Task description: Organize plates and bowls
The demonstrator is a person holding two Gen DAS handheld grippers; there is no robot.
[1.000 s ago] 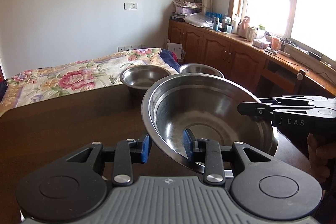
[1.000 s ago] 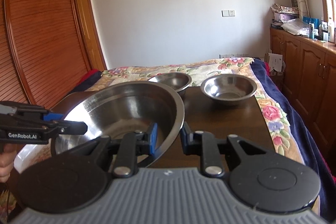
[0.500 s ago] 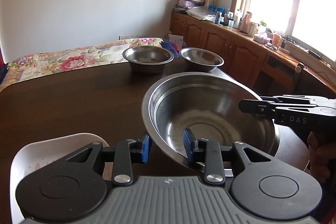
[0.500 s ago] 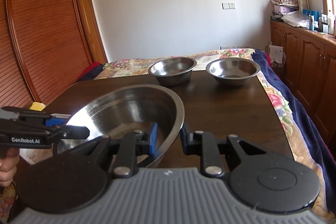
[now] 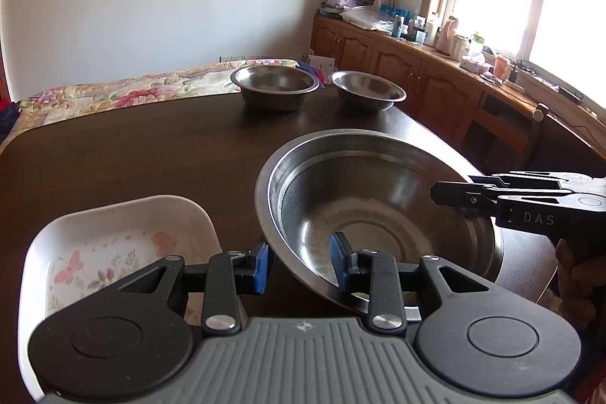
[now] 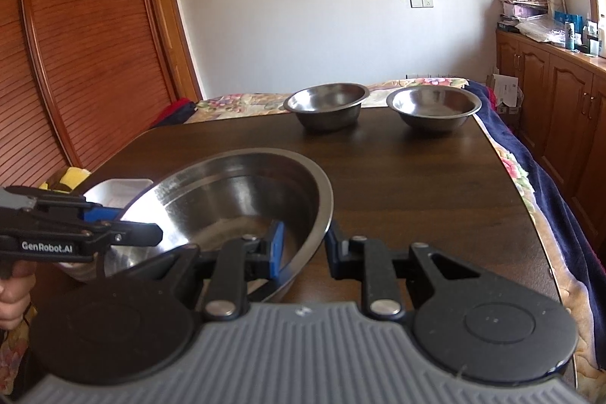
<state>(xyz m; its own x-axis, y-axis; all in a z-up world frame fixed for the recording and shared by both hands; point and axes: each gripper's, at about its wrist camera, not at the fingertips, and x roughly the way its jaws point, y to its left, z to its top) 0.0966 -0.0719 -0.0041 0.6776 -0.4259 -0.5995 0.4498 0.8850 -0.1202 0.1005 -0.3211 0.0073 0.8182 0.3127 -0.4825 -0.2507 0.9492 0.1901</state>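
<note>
Two tongs [image 5: 301,265] astride basin [image 5: 378,211] rim

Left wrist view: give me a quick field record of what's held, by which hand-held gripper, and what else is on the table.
held: big steel bowl, tilted, above the table
left hand-held gripper: fingers straddle the bowl's near rim
right hand-held gripper: fingers straddle the opposite rim
far edge: two small steel bowls, apart, upright
near left: white dish, butterfly print, beside the big bowl
</note>
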